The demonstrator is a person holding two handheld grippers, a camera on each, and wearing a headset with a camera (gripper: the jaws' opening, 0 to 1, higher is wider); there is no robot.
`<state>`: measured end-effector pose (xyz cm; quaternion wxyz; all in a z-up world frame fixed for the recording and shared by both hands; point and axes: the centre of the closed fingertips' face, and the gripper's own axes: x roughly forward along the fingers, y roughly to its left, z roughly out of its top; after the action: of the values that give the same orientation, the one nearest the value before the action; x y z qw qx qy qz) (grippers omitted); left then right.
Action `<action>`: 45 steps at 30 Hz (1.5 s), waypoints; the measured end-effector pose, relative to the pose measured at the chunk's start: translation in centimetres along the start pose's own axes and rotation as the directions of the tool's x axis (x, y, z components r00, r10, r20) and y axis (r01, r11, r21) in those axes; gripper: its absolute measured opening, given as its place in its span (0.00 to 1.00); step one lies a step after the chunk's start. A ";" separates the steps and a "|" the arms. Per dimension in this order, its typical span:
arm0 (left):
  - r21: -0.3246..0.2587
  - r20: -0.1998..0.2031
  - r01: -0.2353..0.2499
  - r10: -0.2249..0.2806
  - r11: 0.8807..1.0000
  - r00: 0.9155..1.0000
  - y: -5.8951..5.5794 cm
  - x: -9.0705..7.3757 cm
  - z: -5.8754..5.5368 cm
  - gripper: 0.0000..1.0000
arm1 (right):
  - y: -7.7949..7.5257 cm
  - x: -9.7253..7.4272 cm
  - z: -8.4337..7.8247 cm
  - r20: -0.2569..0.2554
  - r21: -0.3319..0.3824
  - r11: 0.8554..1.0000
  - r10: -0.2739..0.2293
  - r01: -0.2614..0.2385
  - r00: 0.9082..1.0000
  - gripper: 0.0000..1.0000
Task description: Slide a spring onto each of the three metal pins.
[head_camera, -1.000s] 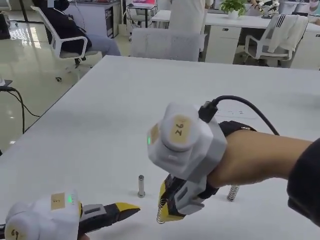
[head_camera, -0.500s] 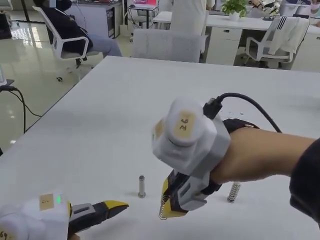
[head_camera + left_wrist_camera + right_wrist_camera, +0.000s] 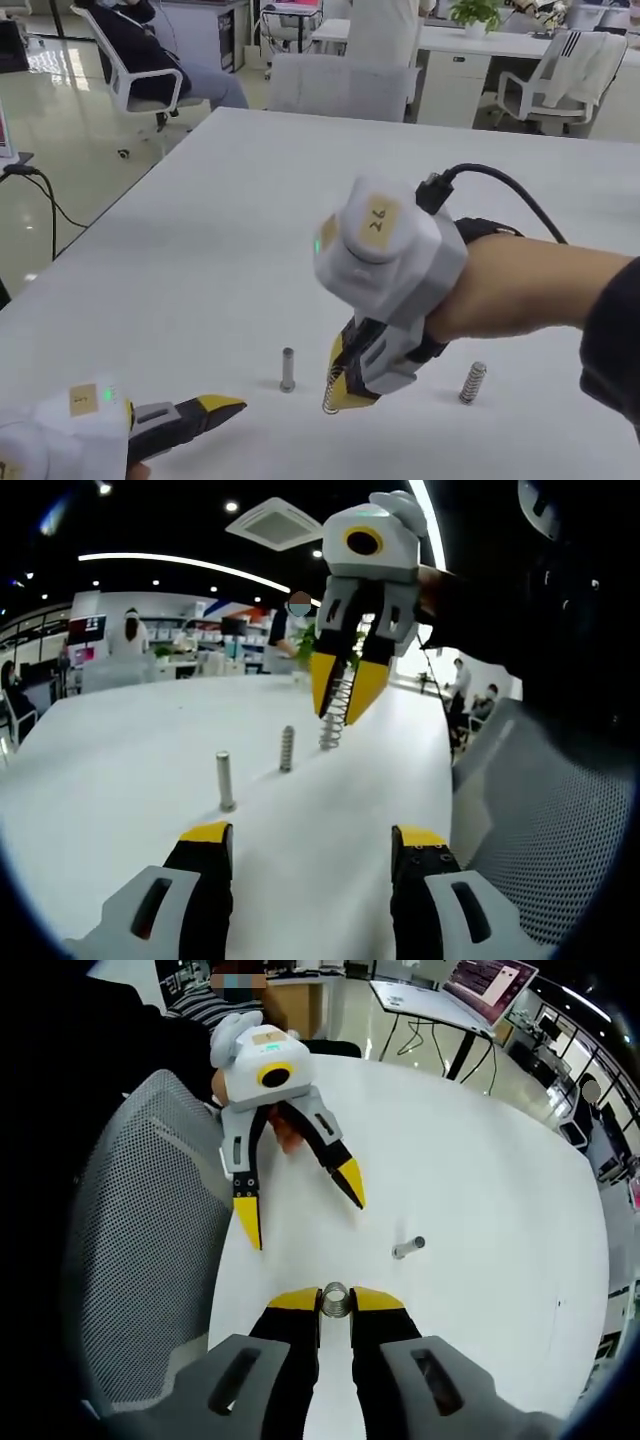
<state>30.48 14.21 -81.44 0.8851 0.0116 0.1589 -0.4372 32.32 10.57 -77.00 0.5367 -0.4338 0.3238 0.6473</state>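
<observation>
- On the white table, centre: my right gripper, jaws clamped on one spring, held upright, lower end at or just above the tabletop.
- Just left of it in the head view: one bare metal pin, upright, standing apart from the held spring.
- To the right, below my forearm: a second spring, standing upright; whether a pin is inside, I cannot tell.
- Near edge, left: my left gripper, jaws spread wide with nothing between them, tips pointing toward the bare metal pin.
</observation>
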 end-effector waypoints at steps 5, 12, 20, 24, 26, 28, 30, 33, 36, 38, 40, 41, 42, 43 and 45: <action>-0.003 0.001 -0.006 0.006 1.000 1.000 0.1 -0.1 -0.1 0.59 | -0.8 -0.2 0.1 -0.009 -0.005 1.000 -0.003 0.003 1.000 0.08; -0.009 0.004 -0.013 0.013 1.000 1.000 0.1 -0.2 -0.3 0.59 | -2.5 -0.2 0.7 -0.004 0.002 1.000 -0.012 0.012 1.000 0.08; -0.010 0.006 -0.019 0.019 1.000 1.000 0.2 -0.3 -0.3 0.59 | -4.0 0.6 1.4 -0.004 0.008 1.000 -0.016 0.016 1.000 0.08; -0.008 0.004 -0.022 0.022 1.000 1.000 0.2 -0.4 -0.3 0.59 | -5.1 0.9 2.1 0.013 0.017 0.999 -0.028 0.028 1.000 0.08; -0.008 0.005 -0.025 0.025 1.000 1.000 0.3 -0.5 -0.3 0.59 | -5.5 1.2 2.3 0.011 0.014 0.999 -0.038 0.037 0.999 0.08; -0.009 0.004 -0.027 0.027 1.000 1.000 0.3 -0.5 -0.3 0.59 | -5.8 1.4 2.4 0.011 0.013 0.999 -0.041 0.041 0.999 0.08; -0.009 0.005 -0.030 0.030 1.000 1.000 0.3 -0.6 -0.3 0.58 | -6.2 1.6 2.5 0.016 0.015 0.999 -0.046 0.046 0.999 0.08; -0.010 0.005 -0.034 0.034 0.999 0.999 0.4 -0.7 -0.3 0.58 | -6.6 1.9 2.6 0.017 0.019 0.999 -0.047 0.047 0.999 0.08; -0.011 0.003 -0.036 0.037 0.999 0.999 0.5 -0.7 -0.3 0.58 | -7.0 2.2 2.6 0.016 0.021 0.998 -0.052 0.052 0.999 0.08; -0.013 0.004 -0.039 0.039 0.999 0.999 0.5 -0.8 -0.3 0.58 | -7.2 2.4 2.5 0.014 0.023 0.998 -0.053 0.053 0.999 0.08; -0.014 0.004 -0.040 0.040 0.999 0.999 0.6 -0.8 -0.4 0.58 | -7.2 2.6 2.5 0.011 0.025 0.999 -0.046 0.046 0.999 0.08; -0.015 0.004 -0.041 0.041 0.999 0.999 0.6 -0.8 -0.4 0.58 | -7.2 2.7 2.5 0.011 0.022 0.999 -0.045 0.045 0.999 0.08; -0.015 0.004 -0.042 0.042 0.999 0.999 0.6 -0.8 -0.4 0.58 | -7.2 2.7 2.5 0.010 0.021 0.999 -0.043 0.043 0.999 0.08; -0.015 0.003 -0.042 0.042 0.999 0.999 0.6 -0.8 -0.4 0.58 | -7.3 2.8 2.6 0.010 0.020 0.999 -0.043 0.043 0.999 0.08; -0.015 0.001 -0.042 0.042 0.999 0.999 0.6 -0.8 -0.4 0.58 | -7.5 2.9 2.6 0.011 0.020 0.999 -0.043 0.043 0.999 0.08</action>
<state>30.42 15.28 -81.70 0.8943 0.0081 0.1610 -0.4174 38.92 15.68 -78.22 0.5567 -0.4315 0.3176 0.6348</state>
